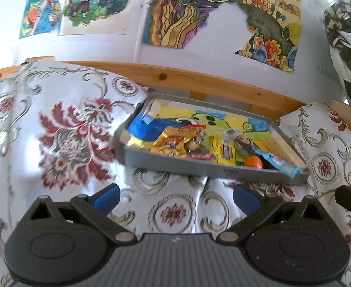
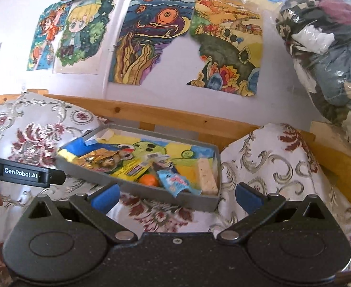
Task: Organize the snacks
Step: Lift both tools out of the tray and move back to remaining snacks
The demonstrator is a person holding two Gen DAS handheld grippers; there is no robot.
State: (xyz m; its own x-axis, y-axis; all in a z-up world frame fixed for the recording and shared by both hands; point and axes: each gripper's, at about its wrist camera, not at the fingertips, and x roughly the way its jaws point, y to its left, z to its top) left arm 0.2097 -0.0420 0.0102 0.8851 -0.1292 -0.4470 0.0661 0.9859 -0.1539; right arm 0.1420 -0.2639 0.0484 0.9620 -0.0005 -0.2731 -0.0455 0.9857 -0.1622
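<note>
A shallow grey tray with a coloured drawing on its floor rests on floral cushions. Inside lie a gold snack packet, a yellow packet, a small orange round item, a light-blue wrapper and a pale bar. My left gripper hovers open in front of the tray, nothing between its blue pads. My right gripper is open too, straddling the tray's near right corner, holding nothing.
Floral cushions lie left and right of the tray against a wooden bench rail. Drawings hang on the white wall. A clear bag of clothes sits at the right. The left gripper's body and a hand show at the right view's left edge.
</note>
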